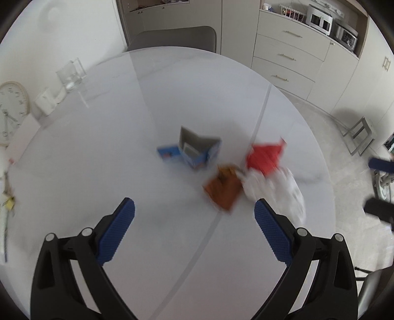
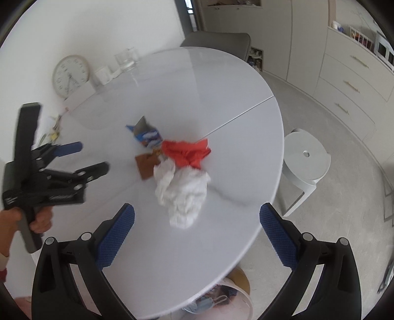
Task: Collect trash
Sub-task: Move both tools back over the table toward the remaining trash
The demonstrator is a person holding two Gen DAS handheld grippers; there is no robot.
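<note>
Though blurred, white paper [image 2: 182, 190], red wrapper [image 2: 187, 152] touching, blue box [image 1: 194, 152] torn

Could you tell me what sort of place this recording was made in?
Most likely a home dining area: a round white table with a chair, drawer cabinets holding small appliances, and a wall clock leaning nearby.

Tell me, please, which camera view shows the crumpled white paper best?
The right wrist view: the crumpled white paper lies whole and fairly sharp near the table's middle, ahead of the open right tool. In the left wrist view it is motion-blurred and partly hidden behind the left tool's finger.
</note>
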